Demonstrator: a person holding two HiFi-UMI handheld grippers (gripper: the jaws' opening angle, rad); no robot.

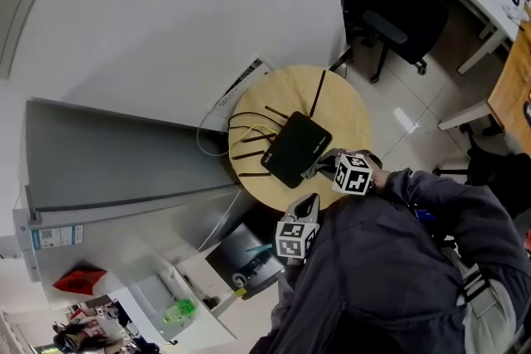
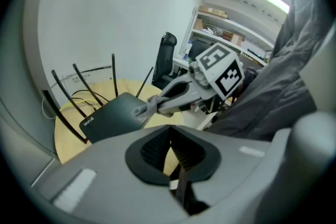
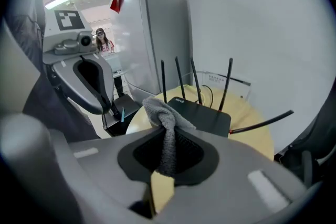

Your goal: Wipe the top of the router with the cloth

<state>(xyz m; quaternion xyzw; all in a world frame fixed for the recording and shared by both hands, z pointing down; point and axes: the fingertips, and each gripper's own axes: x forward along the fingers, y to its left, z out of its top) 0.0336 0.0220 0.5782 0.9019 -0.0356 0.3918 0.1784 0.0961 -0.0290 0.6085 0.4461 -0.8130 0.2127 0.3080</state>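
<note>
- Head view: the black router point(image 1: 295, 147) lies in the middle of the round wooden table point(image 1: 353, 108). The right gripper point(image 1: 325, 164) is at the router's 4 o'clock edge, and the left gripper point(image 1: 309, 205) is at the table's 6 o'clock rim.
- Left gripper view: its fingers are pressed together with nothing between them. Towards 11 o'clock, the grey cloth point(image 2: 140, 109) touches the router's corner.
- Right gripper view: the fingers pinch the cloth, bunched above the router's near edge.

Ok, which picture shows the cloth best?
The right gripper view: the grey cloth sits big in the middle, pinched between the jaws of the right gripper. The left gripper view shows it as a small grey wad at that gripper's tip, by the router. In the head view it is too small to make out.
</note>
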